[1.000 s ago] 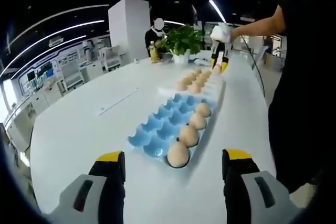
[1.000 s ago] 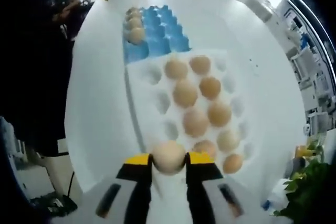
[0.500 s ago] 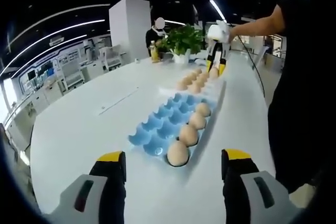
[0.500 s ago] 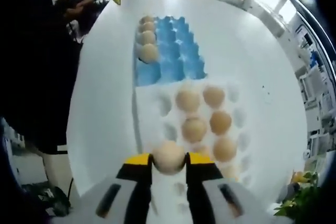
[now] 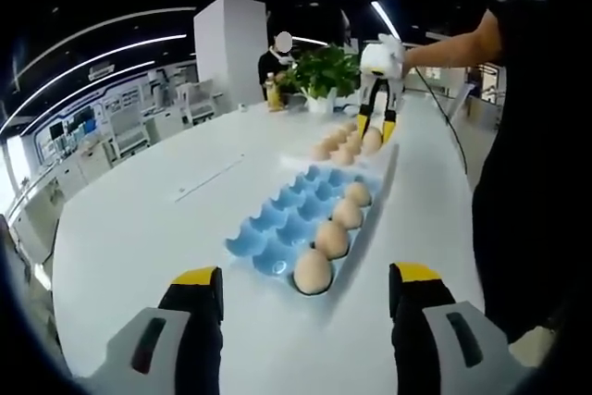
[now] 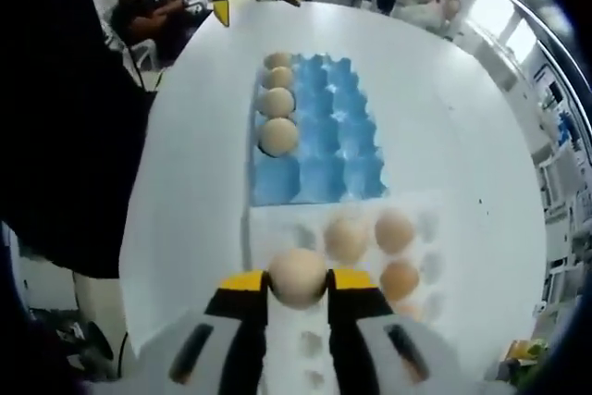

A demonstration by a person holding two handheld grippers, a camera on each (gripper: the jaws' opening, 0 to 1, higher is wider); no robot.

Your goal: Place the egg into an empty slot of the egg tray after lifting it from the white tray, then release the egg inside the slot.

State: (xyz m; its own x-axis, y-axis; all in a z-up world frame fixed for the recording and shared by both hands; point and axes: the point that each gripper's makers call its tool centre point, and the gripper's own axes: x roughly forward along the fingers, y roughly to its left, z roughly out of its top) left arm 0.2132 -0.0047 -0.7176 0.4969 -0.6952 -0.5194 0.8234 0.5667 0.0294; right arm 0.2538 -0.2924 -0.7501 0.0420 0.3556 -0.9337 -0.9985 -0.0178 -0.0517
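**Egg in the air, blue tray dead ahead**

Egg (image 6: 297,277) sat pinched between the yellow-tipped jaws of the right tool (image 6: 297,281), closed snug on its two sides, and it hung above the near end of the white tray (image 6: 277,228), clear of the slots! In the left gripper view the same tool (image 5: 376,127) showed far down the table (image 5: 139,219), held from above by a gloved hand (image 5: 387,55), jaws pointing down over the white tray's far end. That top-down hold made sense: a slot takes an egg from straight above.

Beyond lay the blue egg tray (image 6: 319,127), butted end to end against the white one. One column along its edge carried four eggs (image 6: 277,136); the remaining slots looked bare. To my eye the empty slot just beyond the nearest seated egg, on the same side, was the easy target, a short run forward.

The left tool (image 5: 303,295) waited low over the table at the blue tray's other end, jaws spread wide, nothing between them. Parked there, it stayed out of the carrying path.

Lift done, I judged; the carry, the lowering and the letting-go were all yet to come. Several eggs (image 6: 370,238) sat in the white tray.
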